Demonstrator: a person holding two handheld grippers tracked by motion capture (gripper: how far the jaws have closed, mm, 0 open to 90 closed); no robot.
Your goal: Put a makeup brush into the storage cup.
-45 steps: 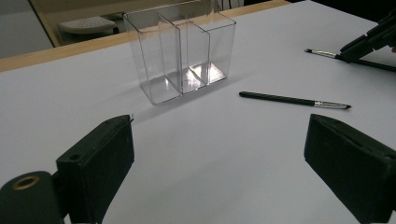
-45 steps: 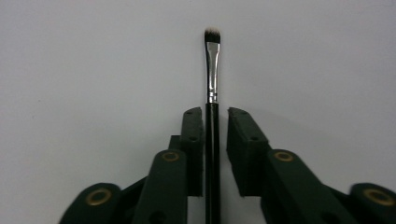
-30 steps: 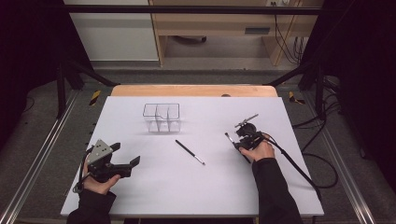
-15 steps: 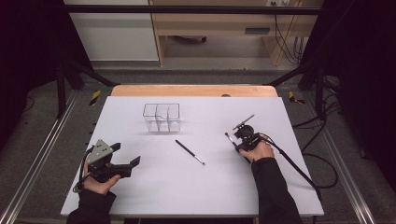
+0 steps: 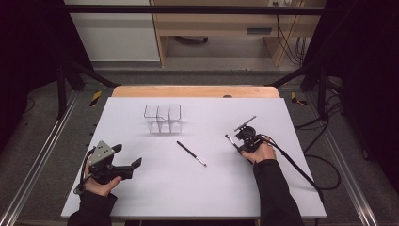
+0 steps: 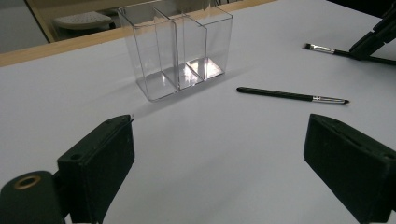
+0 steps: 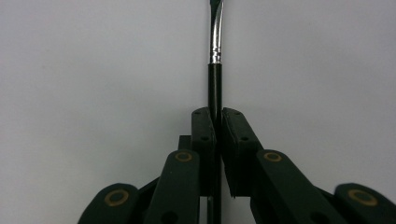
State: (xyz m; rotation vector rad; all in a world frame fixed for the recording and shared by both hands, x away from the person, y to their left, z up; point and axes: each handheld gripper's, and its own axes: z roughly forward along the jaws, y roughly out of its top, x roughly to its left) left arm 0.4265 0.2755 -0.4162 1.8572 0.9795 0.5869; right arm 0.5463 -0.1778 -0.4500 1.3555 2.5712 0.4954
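My right tongs [image 7: 218, 122] have just closed on the thin black make-up brush [image 7: 215, 84] at the table's [image 5: 291, 188] right, ready to lift; my left tongs [image 6: 224, 163] wait wide, near-left.

We see a clear, glossy plastic organizer [image 6: 180, 49] on a matt white table [image 5: 197, 188]; the brush [image 7: 215, 70] has a glossy black handle and shiny metal ferrule.

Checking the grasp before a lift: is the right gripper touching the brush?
Touching. In the right gripper view the right gripper has just closed, both pads pressing the brush handle.
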